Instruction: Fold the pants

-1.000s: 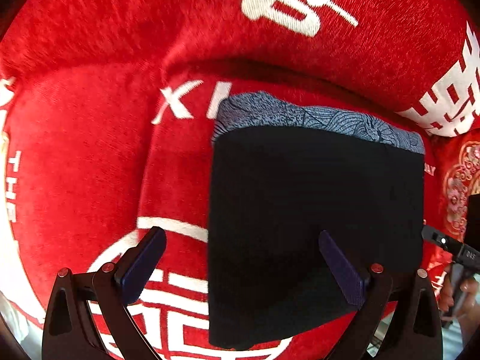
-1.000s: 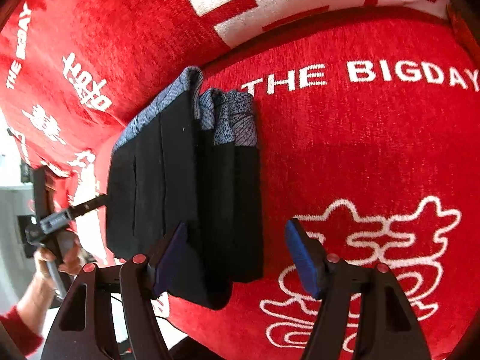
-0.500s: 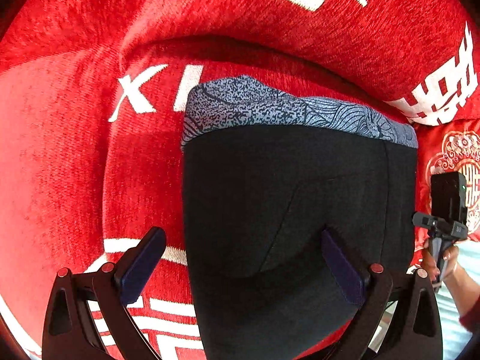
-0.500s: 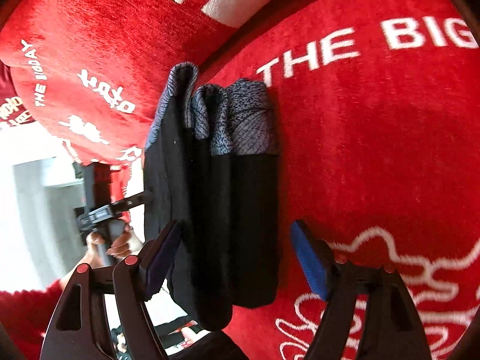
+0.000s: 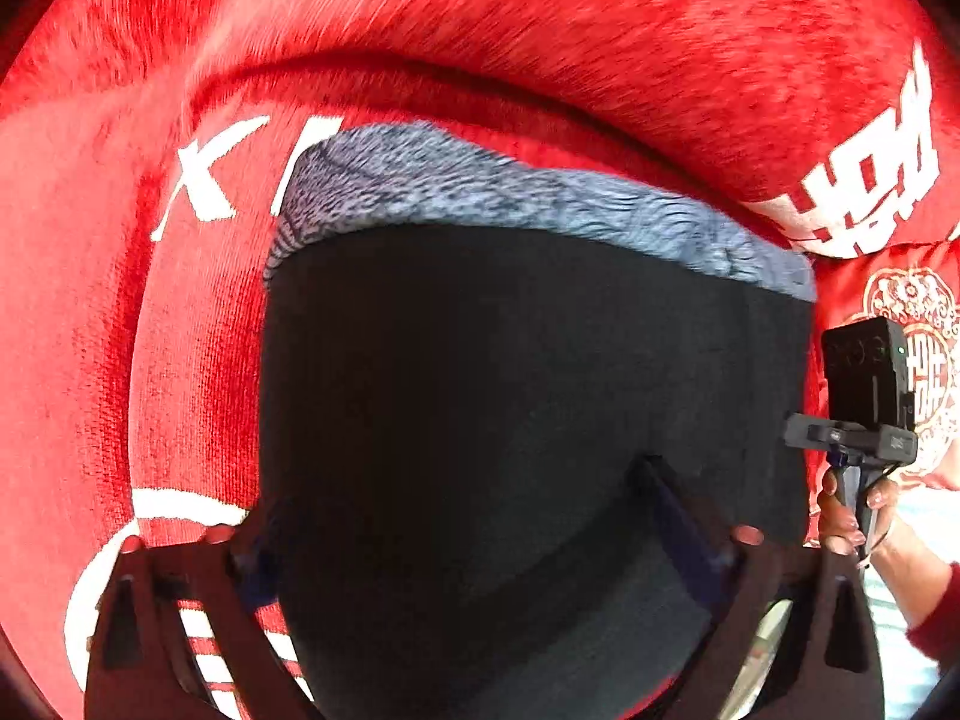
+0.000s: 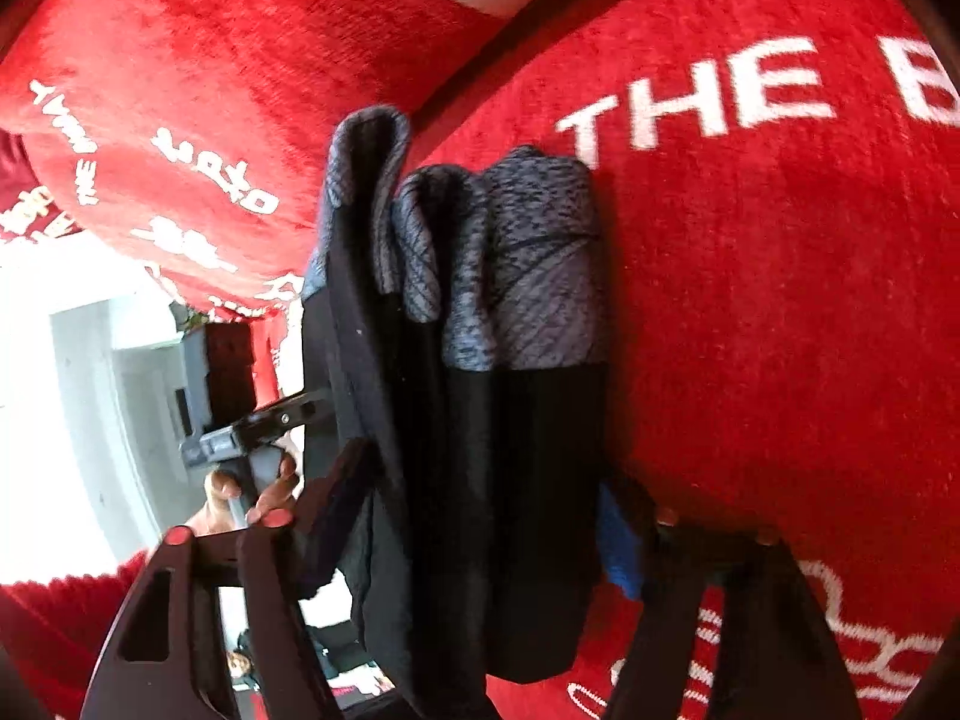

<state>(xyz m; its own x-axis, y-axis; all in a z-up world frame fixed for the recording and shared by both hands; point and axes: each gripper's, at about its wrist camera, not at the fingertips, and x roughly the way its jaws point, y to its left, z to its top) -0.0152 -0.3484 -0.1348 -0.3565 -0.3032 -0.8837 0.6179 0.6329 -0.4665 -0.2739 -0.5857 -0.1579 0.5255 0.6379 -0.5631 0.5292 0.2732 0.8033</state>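
A red plush sofa cover [image 5: 198,396] with white lettering carries the folded black pants [image 5: 510,396], grey waistband [image 5: 540,204] toward the backrest. Both jaw pairs have just been closing: left hand-held gripper [image 5: 474,516] and right hand-held gripper [image 6: 480,516] straddle the fold, grip unclear.

Black pants [image 5: 510,408] w/ blue-grey patterned waistband [image 5: 540,204], folded in layers, lying on red sofa seat [image 6: 780,330], waistband twd backrest.

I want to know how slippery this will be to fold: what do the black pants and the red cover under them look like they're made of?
Pants: matte black knit, likely soft; grey patterned waistband.
Red cover: plush, chenille-like pile with woven white lettering; probably grippy.
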